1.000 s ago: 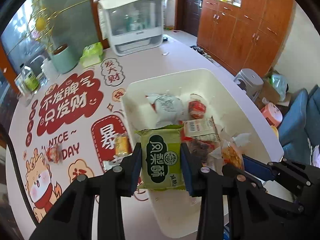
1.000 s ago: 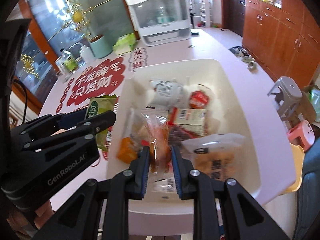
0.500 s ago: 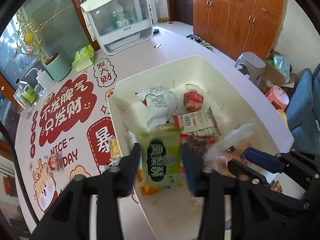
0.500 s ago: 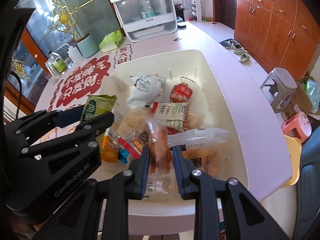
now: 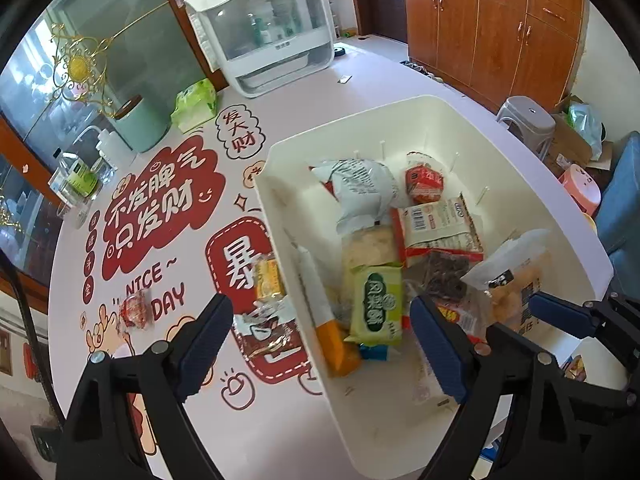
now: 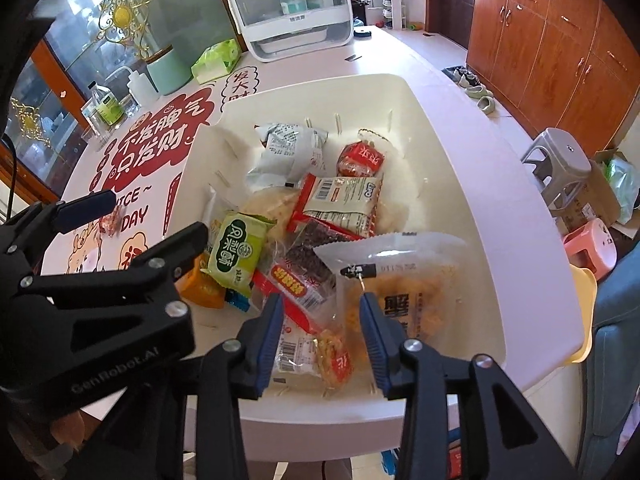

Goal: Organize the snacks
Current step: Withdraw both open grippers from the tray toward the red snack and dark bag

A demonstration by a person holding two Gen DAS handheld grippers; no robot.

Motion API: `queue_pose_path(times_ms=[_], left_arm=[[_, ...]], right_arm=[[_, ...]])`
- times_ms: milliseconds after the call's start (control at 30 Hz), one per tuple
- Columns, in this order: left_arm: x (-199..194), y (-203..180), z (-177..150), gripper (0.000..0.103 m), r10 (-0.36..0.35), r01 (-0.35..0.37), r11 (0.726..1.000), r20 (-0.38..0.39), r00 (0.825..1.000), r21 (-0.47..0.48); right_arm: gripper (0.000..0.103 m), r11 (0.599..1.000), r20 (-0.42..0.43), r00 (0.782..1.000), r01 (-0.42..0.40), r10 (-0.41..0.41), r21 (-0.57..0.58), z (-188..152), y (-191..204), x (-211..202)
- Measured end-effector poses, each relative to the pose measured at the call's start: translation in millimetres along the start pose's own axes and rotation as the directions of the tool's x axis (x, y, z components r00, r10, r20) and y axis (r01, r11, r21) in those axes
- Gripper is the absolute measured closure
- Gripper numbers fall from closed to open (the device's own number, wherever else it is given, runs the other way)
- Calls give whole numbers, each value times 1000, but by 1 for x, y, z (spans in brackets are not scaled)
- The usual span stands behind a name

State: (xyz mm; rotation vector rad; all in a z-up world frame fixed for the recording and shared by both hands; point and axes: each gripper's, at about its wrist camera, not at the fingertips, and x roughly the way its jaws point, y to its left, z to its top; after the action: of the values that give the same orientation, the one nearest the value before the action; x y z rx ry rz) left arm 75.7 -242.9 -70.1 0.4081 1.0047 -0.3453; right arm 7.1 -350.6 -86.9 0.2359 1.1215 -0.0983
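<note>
Both hand-held grippers tilt steeply down over the white bin on the desk.

The left hand-held gripper has just been opening and is spread wide, straddling the bin's near-left wall and touching nothing; the green pack lies free in the bin between its jaws, leaning on an orange pack.

The right hand-held gripper has also just been opening. Its jaws stand partly apart with a clear snack bag between them; whether the pads touch it I cannot tell.

Three snacks remain on the desk: a red candy, a yellow pack and a brown pack. The bin holds roughly ten.
</note>
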Motion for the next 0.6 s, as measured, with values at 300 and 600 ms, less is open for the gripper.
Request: queue_pose_path(times_ms=[300,600], left_arm=[[-6,27,-18,14,29,-30,999,-19,999,-32],[-19,64,-43,14,78,-81,993,-39,996,-83]], right_arm=[[63,1000,-15,1000,-18,18,9,-8,11,2],[63,999,21,998,-51,51,-7,-5,32,-7]])
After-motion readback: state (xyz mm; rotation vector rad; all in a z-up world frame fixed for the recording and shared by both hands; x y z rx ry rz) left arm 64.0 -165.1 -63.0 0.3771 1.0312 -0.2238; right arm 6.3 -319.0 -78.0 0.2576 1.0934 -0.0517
